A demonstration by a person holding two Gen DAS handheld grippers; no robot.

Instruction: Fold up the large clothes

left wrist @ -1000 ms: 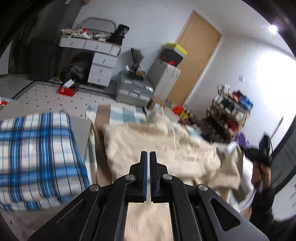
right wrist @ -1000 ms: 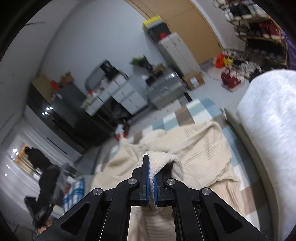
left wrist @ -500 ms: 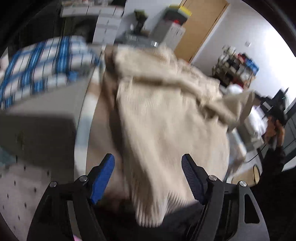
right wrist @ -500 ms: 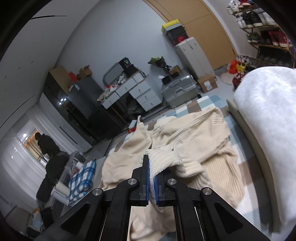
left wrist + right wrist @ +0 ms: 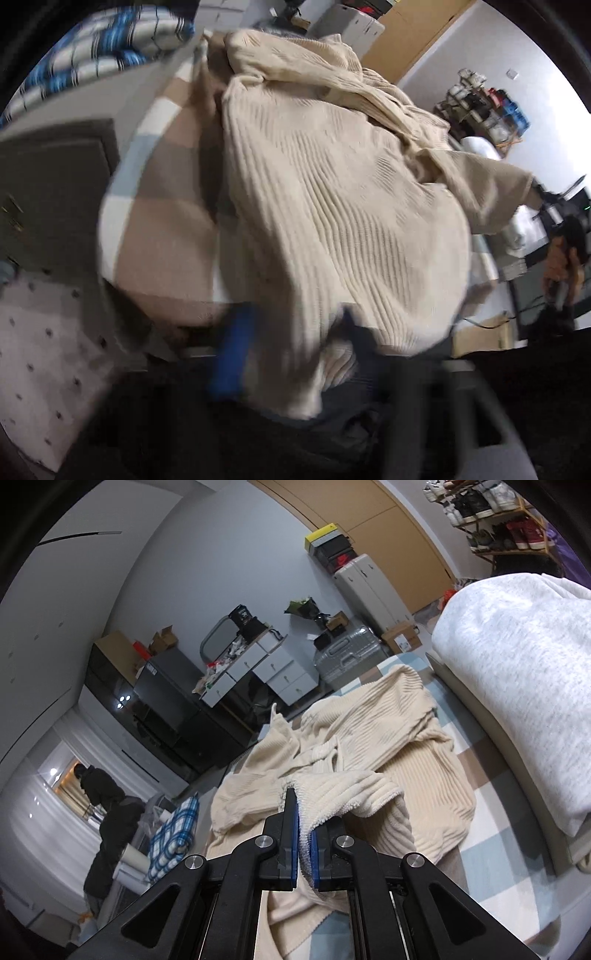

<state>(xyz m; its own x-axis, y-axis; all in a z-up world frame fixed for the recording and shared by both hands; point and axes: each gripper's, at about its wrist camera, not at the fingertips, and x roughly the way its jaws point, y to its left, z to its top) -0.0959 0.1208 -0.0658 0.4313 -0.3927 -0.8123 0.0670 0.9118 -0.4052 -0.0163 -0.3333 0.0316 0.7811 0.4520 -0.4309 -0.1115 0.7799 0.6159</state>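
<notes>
A large cream ribbed sweater (image 5: pixel 332 206) lies crumpled on a checked blanket (image 5: pixel 162 206); it also shows in the right wrist view (image 5: pixel 399 746). My left gripper (image 5: pixel 295 347) is blurred, its jaws apart on either side of the sweater's near hem, the blue pad (image 5: pixel 232 354) left of the cloth. My right gripper (image 5: pixel 303 834) is shut on a cream cuff or edge of the sweater and holds it lifted above the rest.
A blue plaid folded cloth (image 5: pixel 103 48) lies at the far left; it also shows in the right wrist view (image 5: pixel 173 834). A grey-white folded blanket (image 5: pixel 517 686) sits at the right. Drawers (image 5: pixel 273 672), a suitcase (image 5: pixel 347 657) and a person (image 5: pixel 107 812) are behind.
My left gripper opened, dropped low and closed in on the sweater's near hem. My right gripper kept its hold and rose slightly, pulling the cuff up.
</notes>
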